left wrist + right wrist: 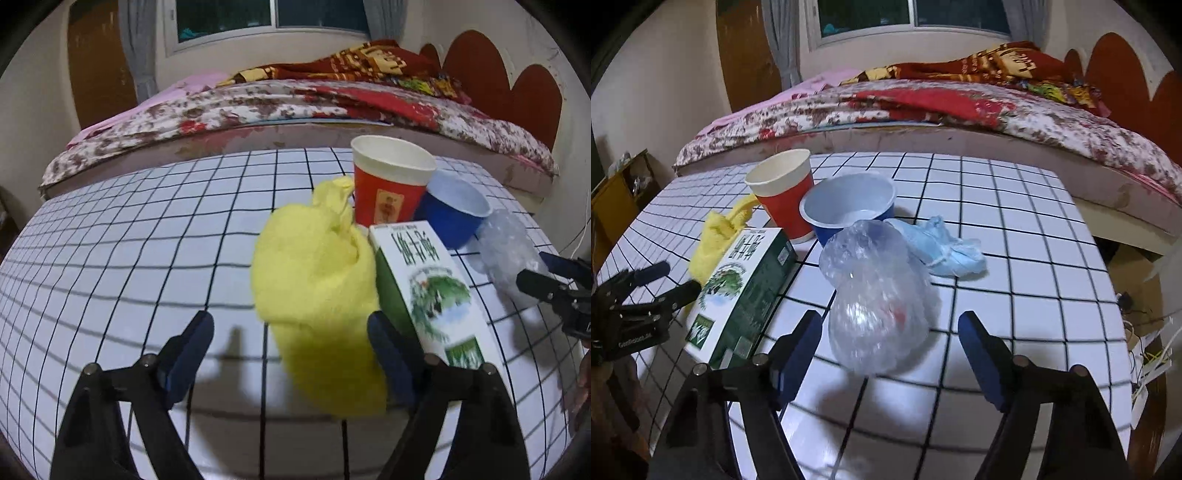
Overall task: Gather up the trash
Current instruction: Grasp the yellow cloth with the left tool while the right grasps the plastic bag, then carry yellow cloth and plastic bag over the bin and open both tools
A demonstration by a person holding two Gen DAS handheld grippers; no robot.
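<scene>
Left wrist view: left gripper (291, 328) wide, pads clear of yellow bag (314, 280). Right gripper (890, 328) wide around clear plastic bag (875, 295), not pressing.

Dim, blurred, fisheye-warped edges

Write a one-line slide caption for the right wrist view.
Open right gripper straddles a clear plastic bag on the grid-patterned table, beside a green carton, cups and a blue mask.

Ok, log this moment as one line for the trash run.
left gripper: open, around yellow bag | right gripper: open, around clear plastic bag | milk carton: lying between them | nothing lifted
</scene>
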